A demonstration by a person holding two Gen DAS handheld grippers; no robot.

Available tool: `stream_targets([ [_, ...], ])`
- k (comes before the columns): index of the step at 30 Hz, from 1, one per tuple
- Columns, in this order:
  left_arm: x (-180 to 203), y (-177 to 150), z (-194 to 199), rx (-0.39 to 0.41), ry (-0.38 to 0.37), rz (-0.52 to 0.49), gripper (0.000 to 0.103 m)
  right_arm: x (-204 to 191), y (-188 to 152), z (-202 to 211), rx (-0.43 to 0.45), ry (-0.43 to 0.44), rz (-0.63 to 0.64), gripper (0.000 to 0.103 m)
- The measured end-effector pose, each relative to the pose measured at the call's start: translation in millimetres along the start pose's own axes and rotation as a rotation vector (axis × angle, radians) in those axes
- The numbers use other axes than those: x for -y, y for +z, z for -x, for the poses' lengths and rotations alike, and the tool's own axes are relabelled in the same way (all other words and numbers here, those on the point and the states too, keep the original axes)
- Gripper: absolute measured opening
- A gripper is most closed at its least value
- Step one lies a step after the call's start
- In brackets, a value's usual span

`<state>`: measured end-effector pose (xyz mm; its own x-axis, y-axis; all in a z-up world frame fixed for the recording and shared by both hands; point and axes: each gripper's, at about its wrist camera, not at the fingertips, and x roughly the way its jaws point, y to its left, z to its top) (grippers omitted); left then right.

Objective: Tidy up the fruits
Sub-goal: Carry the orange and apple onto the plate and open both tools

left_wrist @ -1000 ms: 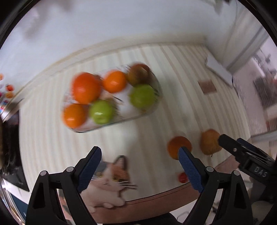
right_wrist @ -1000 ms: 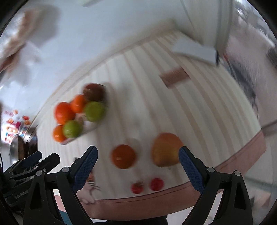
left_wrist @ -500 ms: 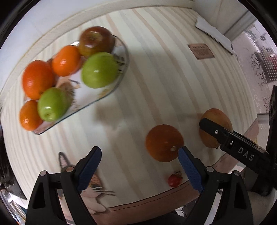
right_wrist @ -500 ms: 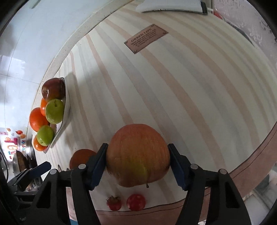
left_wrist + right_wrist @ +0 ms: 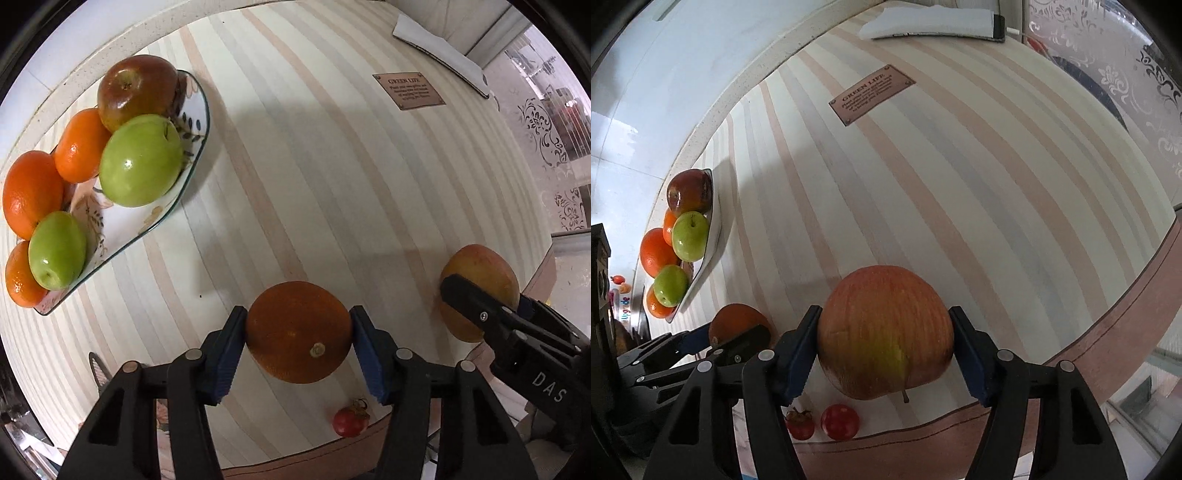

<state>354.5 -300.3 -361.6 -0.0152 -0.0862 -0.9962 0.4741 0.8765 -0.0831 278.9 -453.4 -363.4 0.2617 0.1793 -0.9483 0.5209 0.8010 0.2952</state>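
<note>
**Both grippers at fruit on the striped surface**

Left wrist view: the left gripper [image 5: 298, 349] points down at the striped surface [image 5: 332, 177], and its jaws are closing around a dark orange [image 5: 298, 332] that lies there with its stem end facing the camera. The blue fingers [image 5: 231, 356] touch the orange's flanks on both sides, so the fruit is grasped between them. Just below it, near the brown edge band, lies a small red tomato [image 5: 351, 421]. To the right, the right gripper [image 5: 480, 295] reaches in, its black finger crossing a large red-yellow apple [image 5: 480, 266]. At upper left stands a patterned plate [image 5: 192, 110] loaded with fruit: a dark red apple [image 5: 136, 88], a big green apple [image 5: 140, 158], a smaller green apple [image 5: 57, 251] and three oranges [image 5: 31, 192]. A brown plaque [image 5: 408, 90] lies on the surface at upper right, well apart from the fruit.

Right wrist view: the right gripper [image 5: 886, 354] is clenched on the red-yellow apple [image 5: 886, 332], one blue finger pressed to each side, the apple's stem pointing toward the camera. Two small tomatoes [image 5: 839, 421] lie just below it on the surface [image 5: 960, 184], near the brown border. At lower left the left gripper [image 5: 738, 338] straddles the dark orange [image 5: 738, 321]. The plate [image 5: 711, 236] of fruit sits further left near the wall, and the plaque [image 5: 871, 92] lies beyond the apple.
</note>
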Motion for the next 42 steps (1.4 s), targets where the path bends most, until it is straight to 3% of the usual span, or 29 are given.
stream_targets([
  [6,-16,-8,13,0.036,0.011,0.028,0.053,-8,-1,0,0.014,-0.026,0.041,0.07],
  [14,-43,-21,42,0.098,-0.002,0.091,0.053,-40,1,2,0.025,0.015,0.097,0.07],
  [25,-138,-49,118,0.222,-0.065,0.264,0.053,-133,12,16,0.016,0.15,0.226,0.07],
  [33,-214,-24,144,0.271,-0.067,0.397,0.053,-231,29,7,0.012,0.236,0.344,0.07],
  [42,-287,21,102,0.174,-0.029,0.47,0.053,-294,47,-39,-0.002,0.156,0.437,0.07],
])
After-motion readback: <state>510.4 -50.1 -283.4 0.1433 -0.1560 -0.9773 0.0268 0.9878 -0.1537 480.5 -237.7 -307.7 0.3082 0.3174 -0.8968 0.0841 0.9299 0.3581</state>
